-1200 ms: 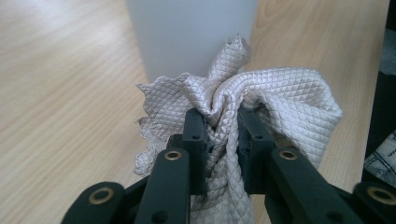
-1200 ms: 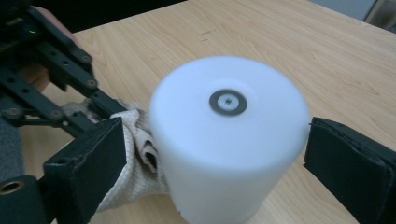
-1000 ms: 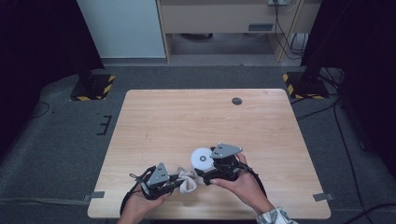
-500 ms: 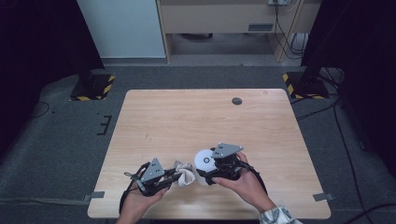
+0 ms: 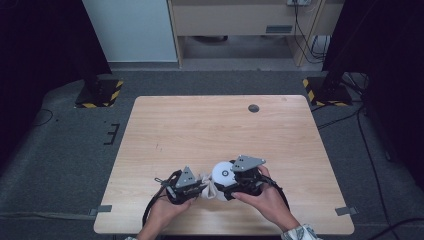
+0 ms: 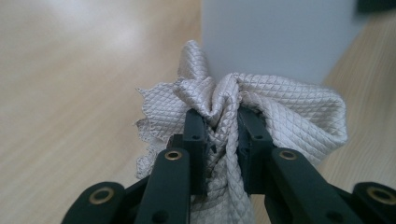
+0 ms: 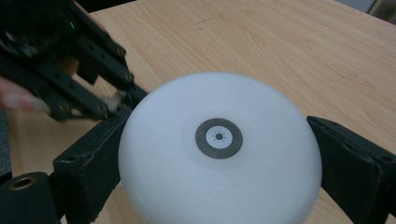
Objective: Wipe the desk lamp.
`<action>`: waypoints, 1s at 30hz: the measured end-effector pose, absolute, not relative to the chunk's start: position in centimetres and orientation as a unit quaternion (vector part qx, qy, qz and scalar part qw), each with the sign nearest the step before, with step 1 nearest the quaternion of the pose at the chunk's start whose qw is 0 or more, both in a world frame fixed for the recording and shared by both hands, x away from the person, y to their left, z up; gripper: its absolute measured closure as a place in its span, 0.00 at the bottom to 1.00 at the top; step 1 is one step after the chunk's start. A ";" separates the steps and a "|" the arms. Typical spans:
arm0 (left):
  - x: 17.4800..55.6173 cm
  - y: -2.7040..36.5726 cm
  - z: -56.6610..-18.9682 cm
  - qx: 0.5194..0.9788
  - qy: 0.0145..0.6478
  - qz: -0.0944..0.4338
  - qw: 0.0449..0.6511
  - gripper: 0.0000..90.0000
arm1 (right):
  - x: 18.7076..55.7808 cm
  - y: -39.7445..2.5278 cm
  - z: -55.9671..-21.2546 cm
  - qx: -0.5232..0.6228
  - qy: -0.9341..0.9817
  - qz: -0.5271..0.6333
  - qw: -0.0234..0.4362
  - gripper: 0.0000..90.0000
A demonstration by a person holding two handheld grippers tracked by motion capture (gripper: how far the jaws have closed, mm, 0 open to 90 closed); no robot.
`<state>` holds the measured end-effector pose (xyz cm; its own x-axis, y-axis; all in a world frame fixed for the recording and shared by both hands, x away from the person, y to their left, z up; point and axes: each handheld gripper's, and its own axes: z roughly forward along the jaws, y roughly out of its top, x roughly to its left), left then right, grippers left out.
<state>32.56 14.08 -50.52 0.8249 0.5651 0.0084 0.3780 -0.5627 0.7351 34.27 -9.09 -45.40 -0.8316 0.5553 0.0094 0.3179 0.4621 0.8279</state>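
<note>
Since the earlier frame the left gripper (image 5: 202, 187) is sitting a little lower and further left near the bottom edge of the high view, and the white round lamp (image 5: 223, 176) is tipped slightly toward it. The left gripper is clamping a bunched grey quilted cloth (image 6: 233, 116) between its jaws, the cloth pressing against the lamp's pale side. The right gripper (image 7: 219, 154) is gripping the lamp on both flanks, its dark ring (image 7: 218, 137) facing the camera. Both are hovering just over the counter (image 5: 215, 125) in the lower middle of the frame.
</note>
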 end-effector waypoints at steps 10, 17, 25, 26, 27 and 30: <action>31.5 14.7 -47.9 0.826 0.272 0.126 0.478 0.84 | 34.6 -9.2 -45.5 0.264 0.843 0.448 0.140 0.10; 31.3 14.0 -48.5 0.840 0.267 0.123 0.456 0.84 | 34.6 -9.1 -45.5 0.266 0.842 0.448 0.141 0.10; 32.3 12.9 -50.9 0.870 0.271 0.096 0.401 0.84 | 34.6 -9.3 -45.5 0.269 0.841 0.446 0.143 0.10; 32.3 12.9 -51.0 0.871 0.271 0.099 0.399 0.84 | 34.6 -9.3 -45.5 0.269 0.840 0.447 0.144 0.10; 32.3 12.9 -51.0 0.872 0.271 0.101 0.396 0.83 | 34.6 -9.3 -45.5 0.269 0.841 0.447 0.143 0.10; 32.3 12.9 -51.0 0.870 0.274 0.101 0.398 0.83 | 34.6 -9.3 -45.5 0.270 0.840 0.448 0.143 0.10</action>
<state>32.33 12.89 -51.00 0.8298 0.5566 -0.0412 0.3953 -0.5340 0.7474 34.65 -9.31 -45.51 -0.8132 0.5820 0.0004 0.3250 0.4535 0.8299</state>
